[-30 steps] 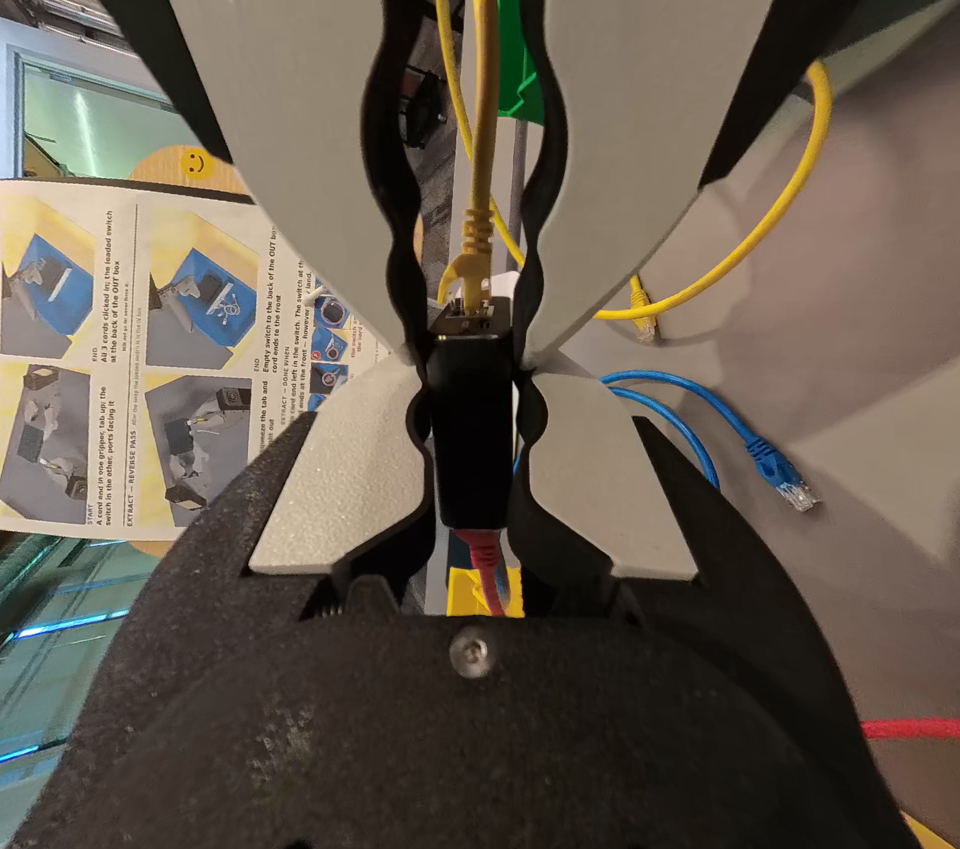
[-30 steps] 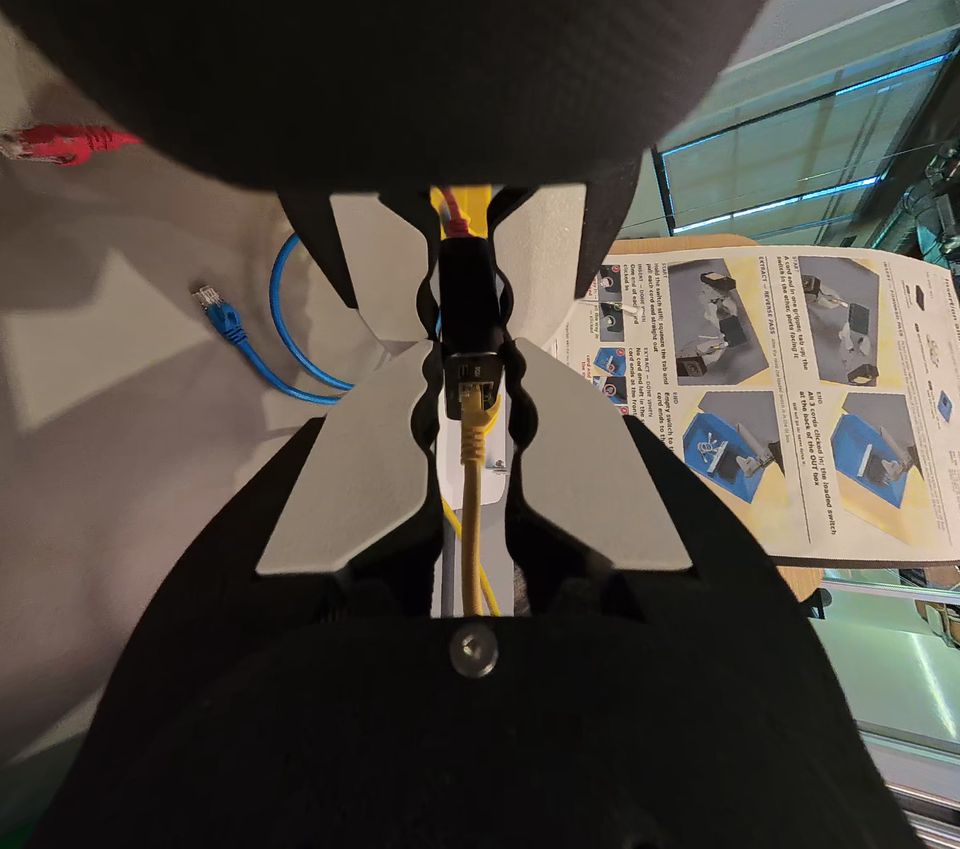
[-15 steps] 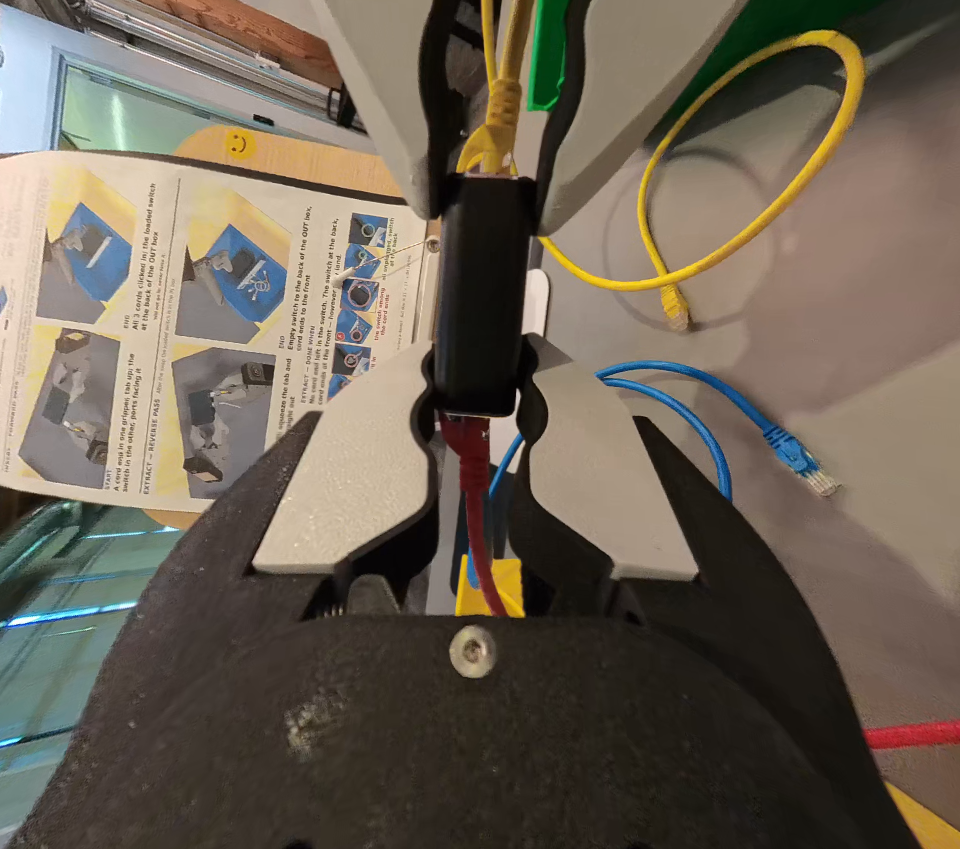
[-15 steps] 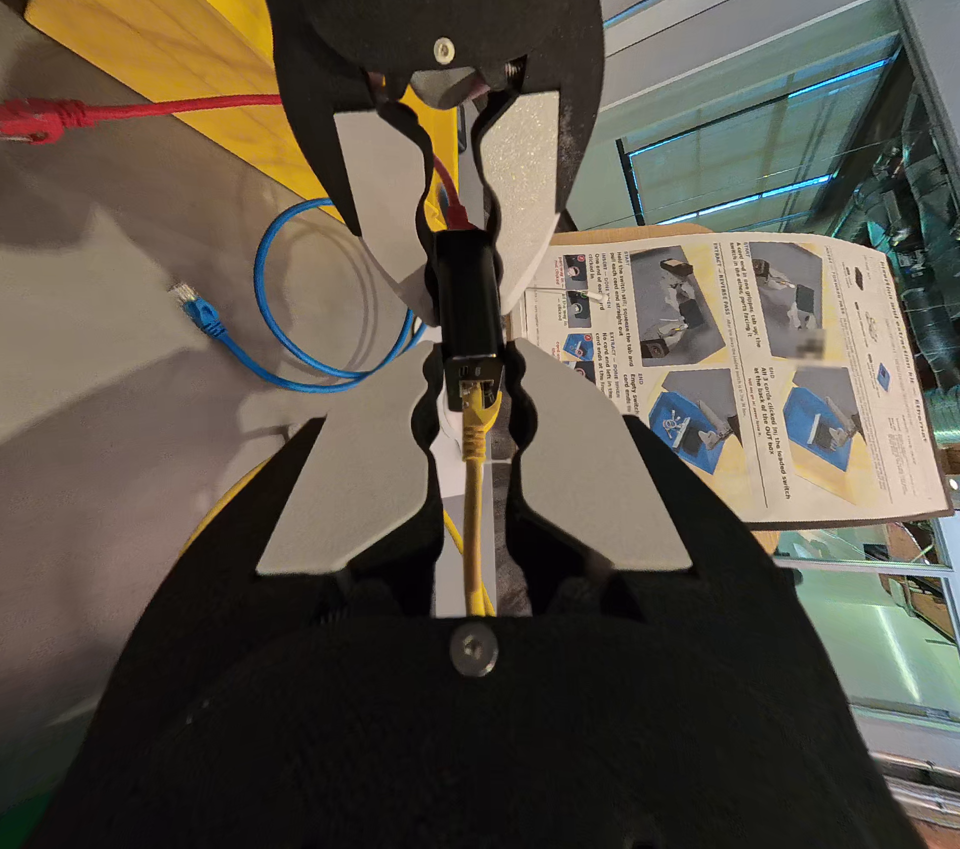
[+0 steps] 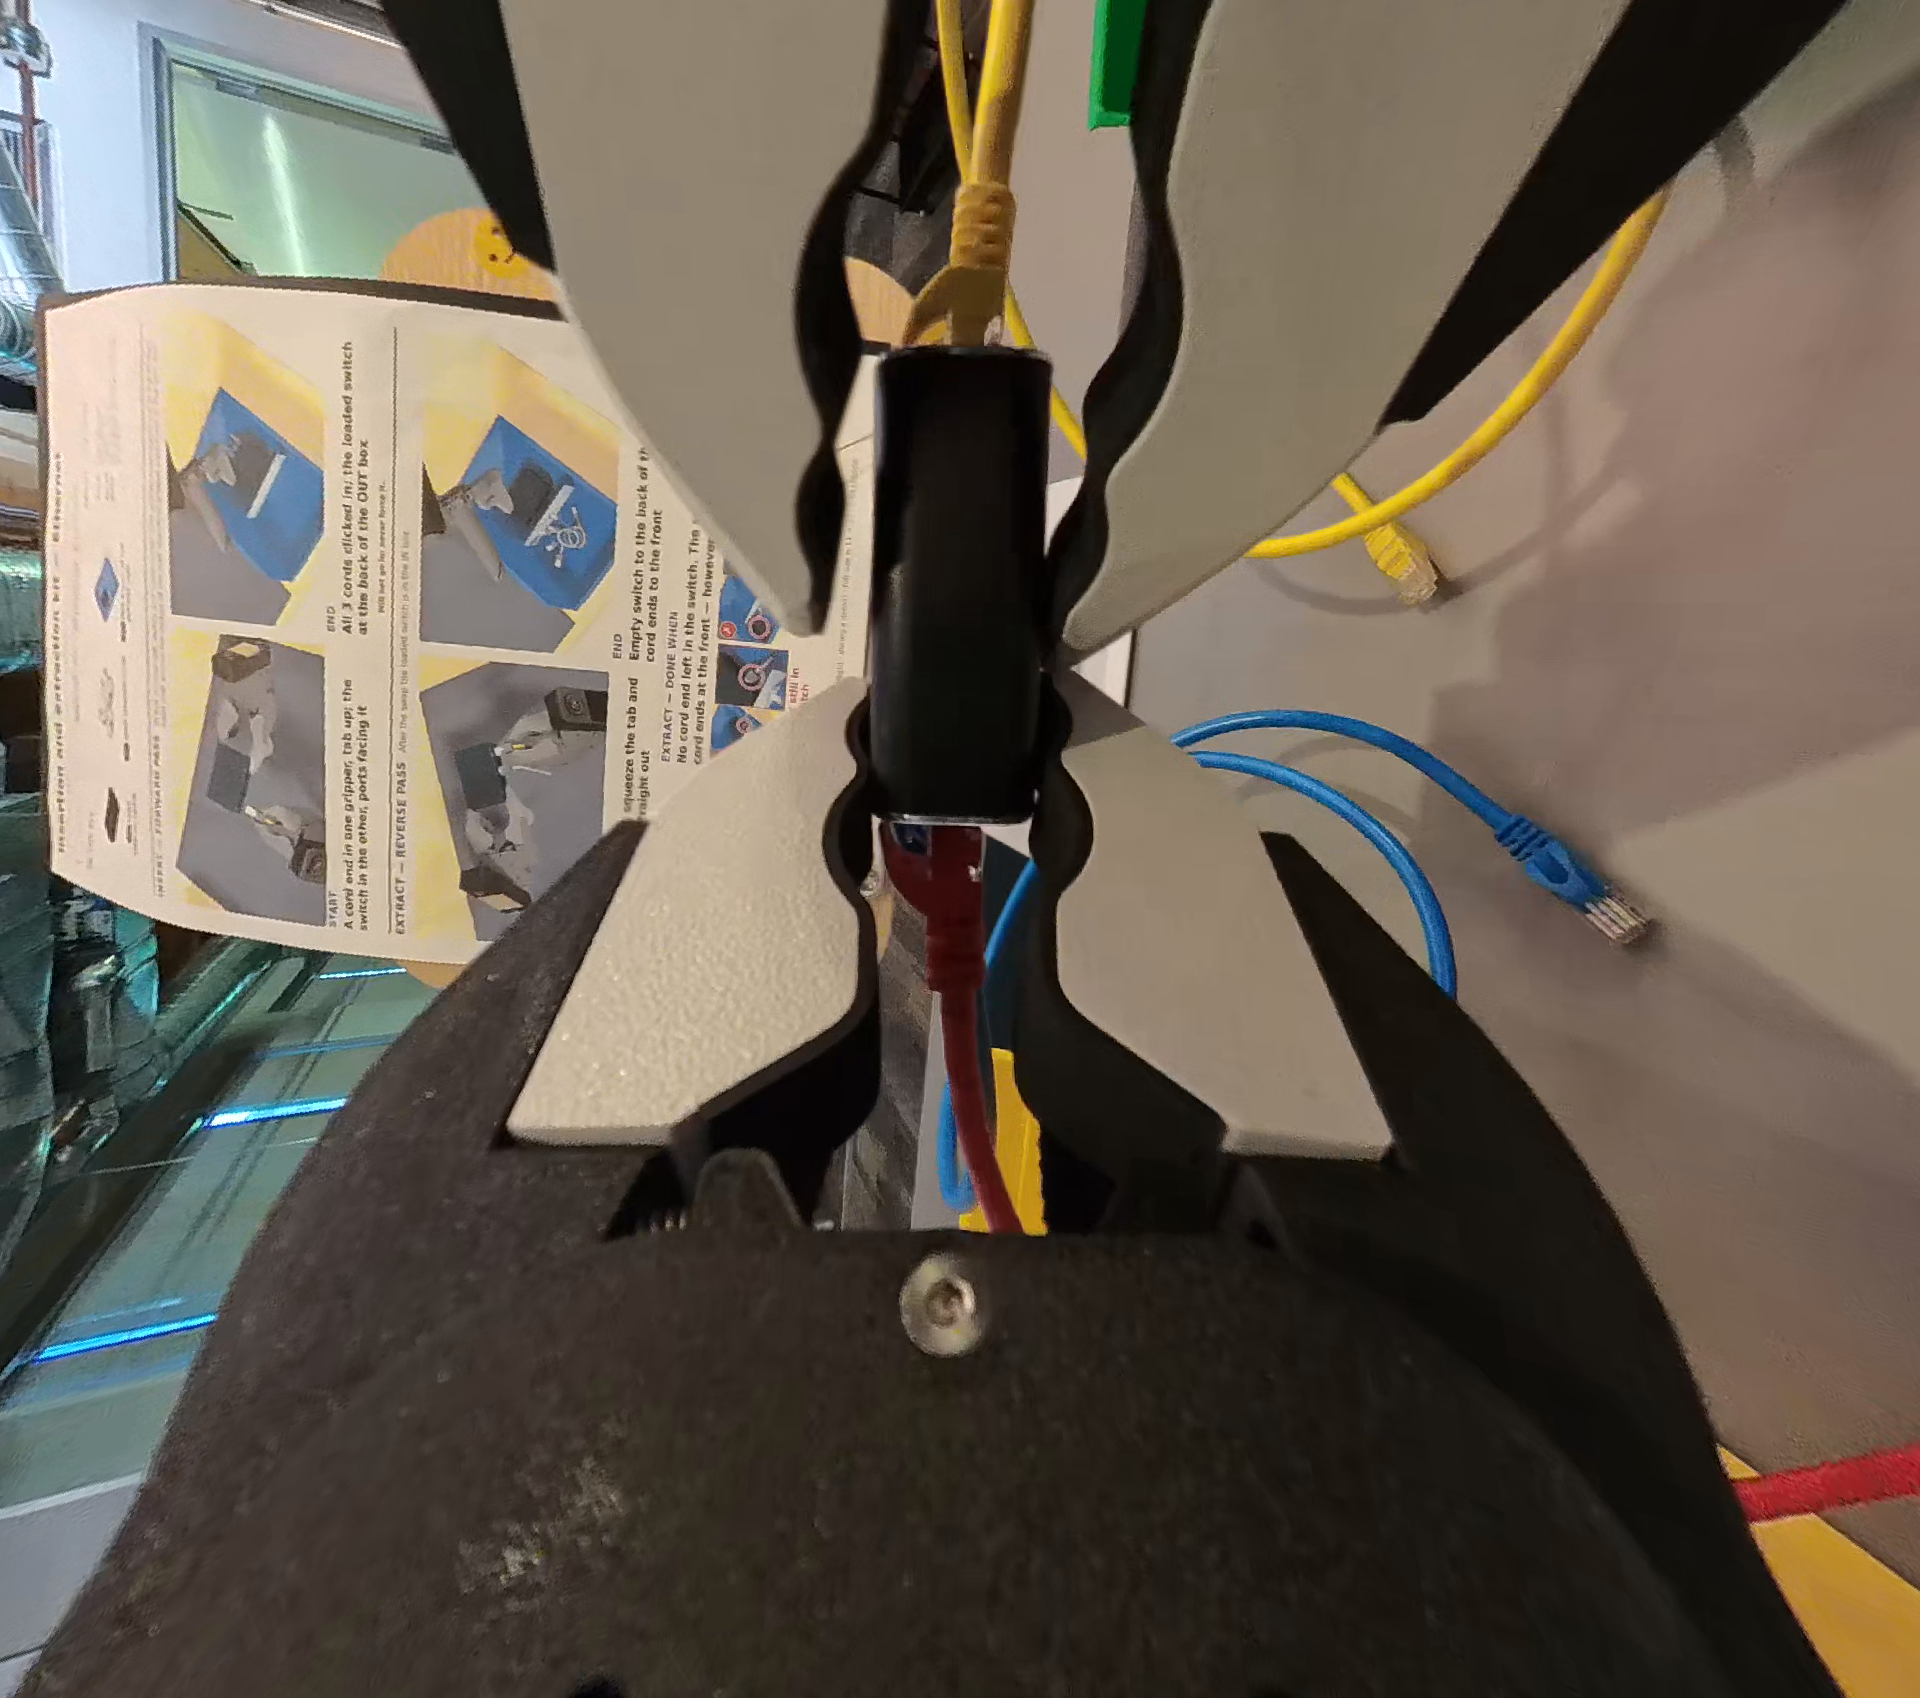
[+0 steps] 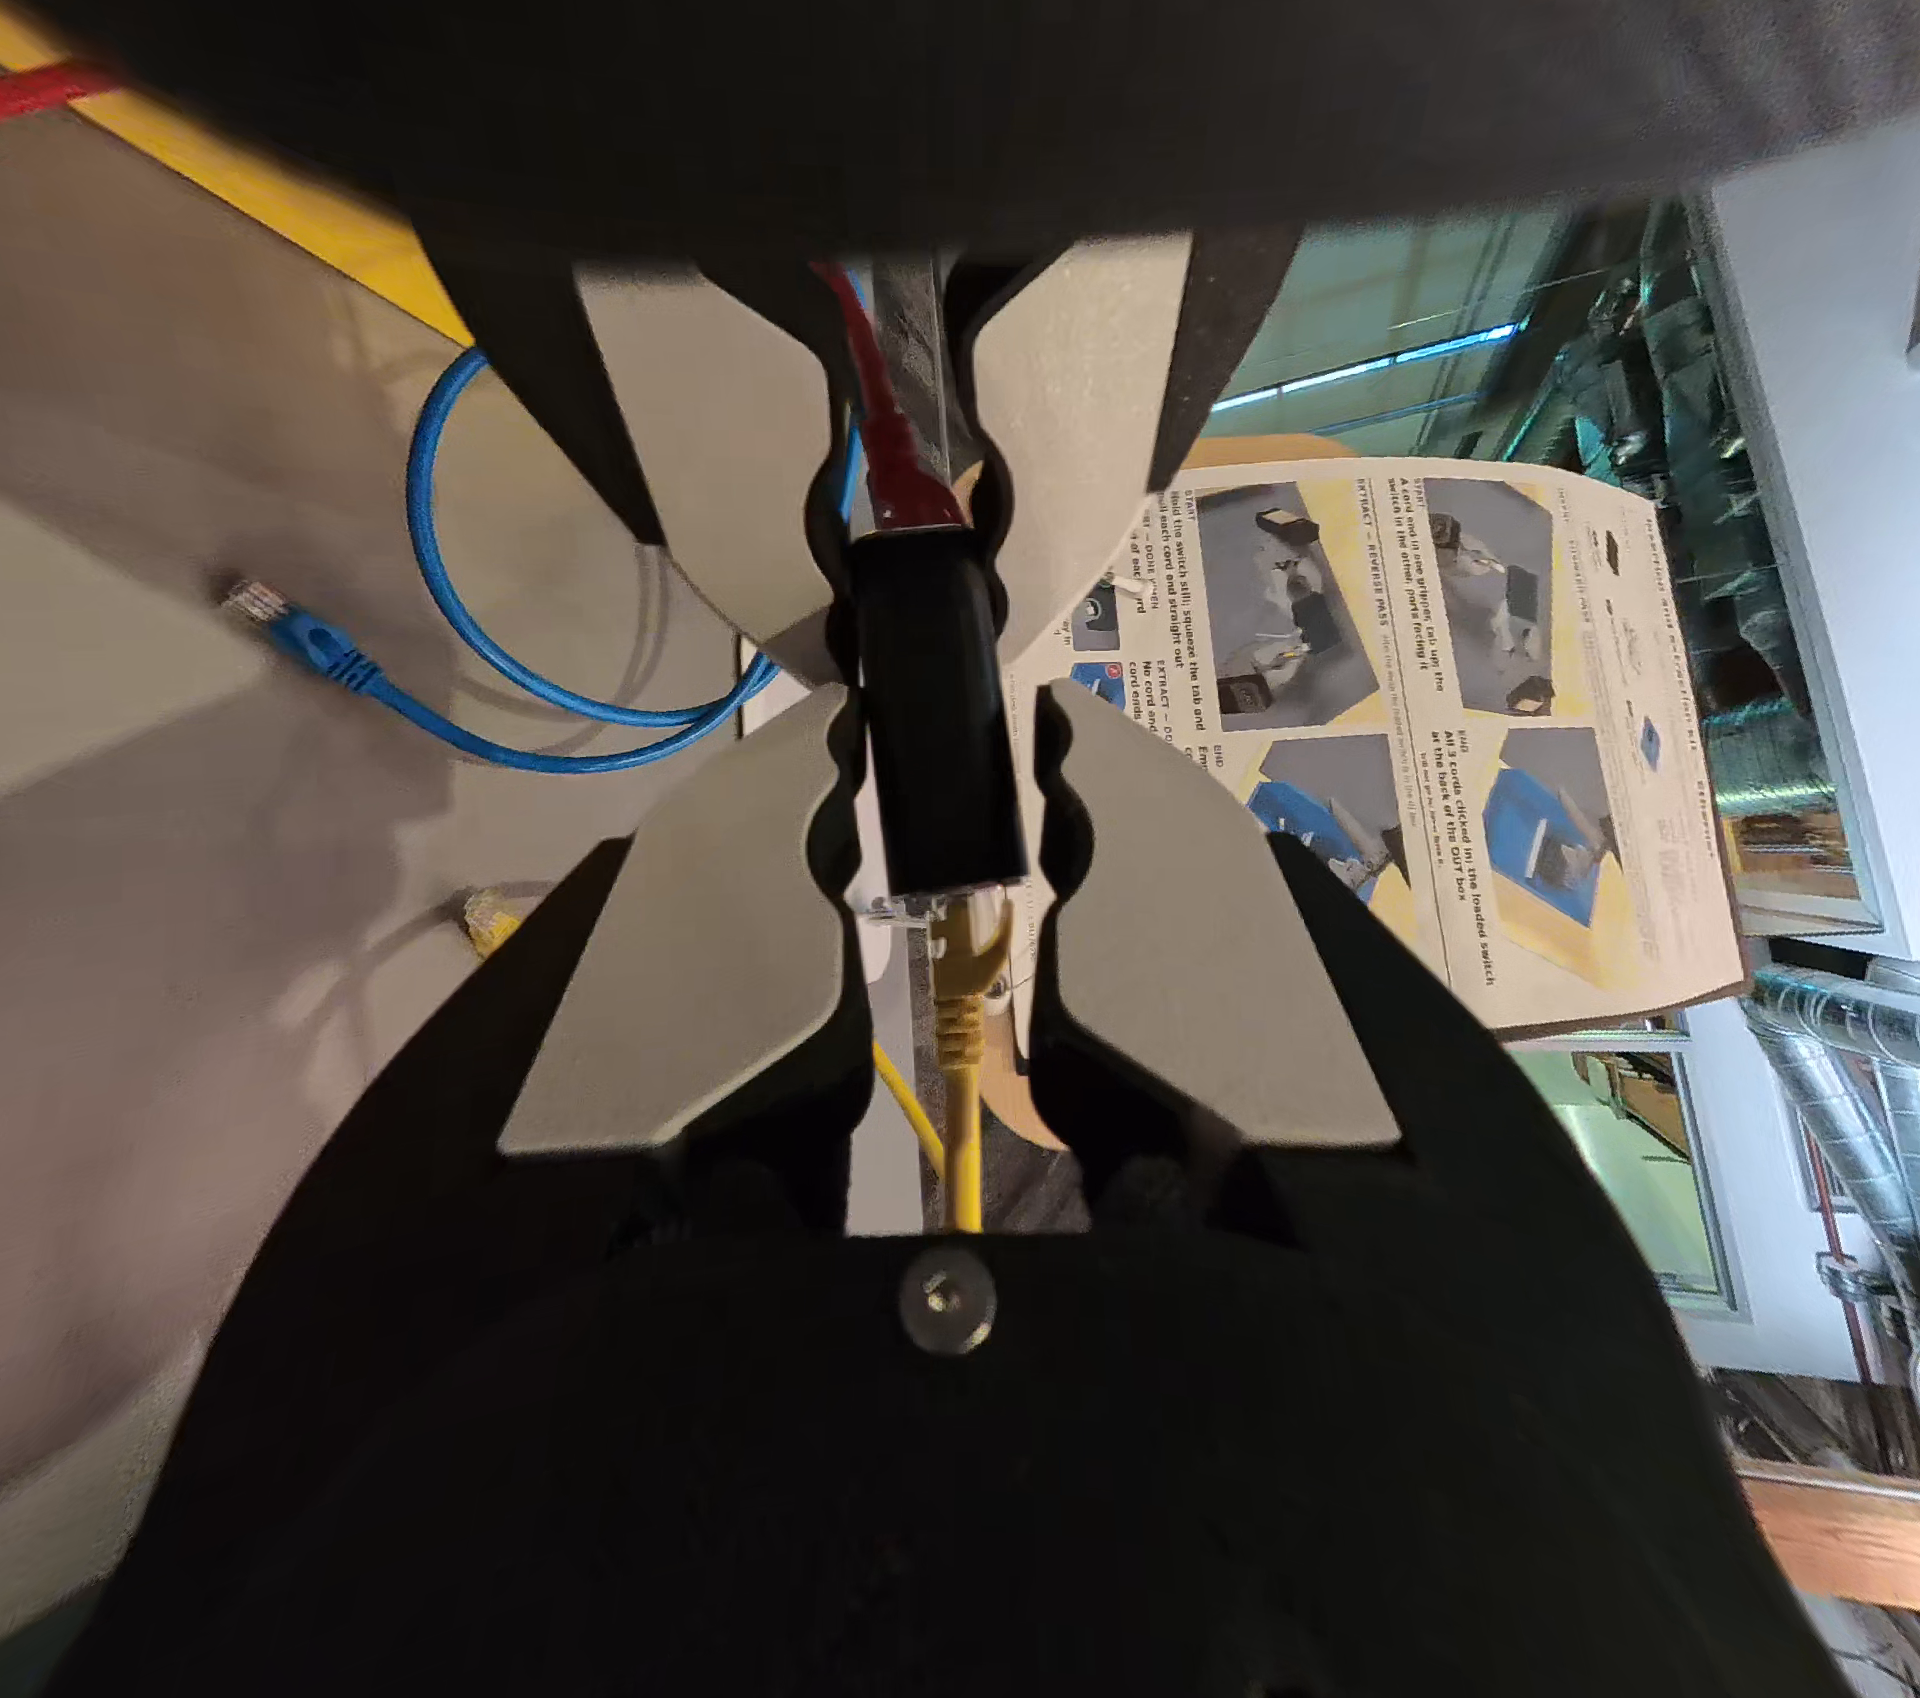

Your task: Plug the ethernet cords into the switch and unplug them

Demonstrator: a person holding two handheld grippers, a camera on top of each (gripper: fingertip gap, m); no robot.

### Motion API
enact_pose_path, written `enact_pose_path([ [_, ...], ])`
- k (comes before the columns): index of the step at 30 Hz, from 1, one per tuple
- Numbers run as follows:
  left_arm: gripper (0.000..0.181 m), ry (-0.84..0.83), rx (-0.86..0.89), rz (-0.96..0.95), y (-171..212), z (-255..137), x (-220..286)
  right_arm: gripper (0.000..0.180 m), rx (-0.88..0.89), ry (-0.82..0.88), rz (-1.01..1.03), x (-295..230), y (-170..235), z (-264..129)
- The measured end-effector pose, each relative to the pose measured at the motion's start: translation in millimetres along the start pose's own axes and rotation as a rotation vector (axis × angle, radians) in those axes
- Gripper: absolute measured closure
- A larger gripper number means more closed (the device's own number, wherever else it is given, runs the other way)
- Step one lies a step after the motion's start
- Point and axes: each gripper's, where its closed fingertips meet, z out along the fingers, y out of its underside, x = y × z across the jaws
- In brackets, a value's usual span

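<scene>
Between the two claws, held up off the grey surface (image 5: pixel 1558 1181), sits the black switch (image 5: pixel 956 588). The left claw (image 5: pixel 951 744) is clamped on its near end; the right claw (image 6: pixel 940 775) stands slightly parted around the other end, not gripping. A red cord (image 5: pixel 961 952) and a yellow cord (image 6: pixel 961 1014) are plugged in — the blue cord (image 5: pixel 1351 775) lies loose on the surface, its plug free. By my reckoning, one cord remains to insert, then all the unplugging.

A matte black, grainy body is seen on the left gripper (image 5: pixel 951 718), a silver screw (image 5: pixel 940 1305) set at centre. Pale grey fingers (image 6: pixel 707 952), edged in wavy black rubber, are carried by the right gripper (image 6: pixel 940 770).
</scene>
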Motion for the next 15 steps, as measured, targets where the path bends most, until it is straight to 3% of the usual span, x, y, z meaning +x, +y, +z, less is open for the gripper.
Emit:
enact_pose_path([
  [10, 0.155, 0.051, 0.032, -0.003, -0.3, 4.2, 9.0, 0.153, -0.008, -0.079, 0.074, -10.3, 10.3, 5.9],
  [15, 0.144, -0.036, -0.023, -0.079, 20.7, 5.6, -10.5, 0.154, -0.102, -0.048, 0.193, -2.9, 25.0, 15.4],
])
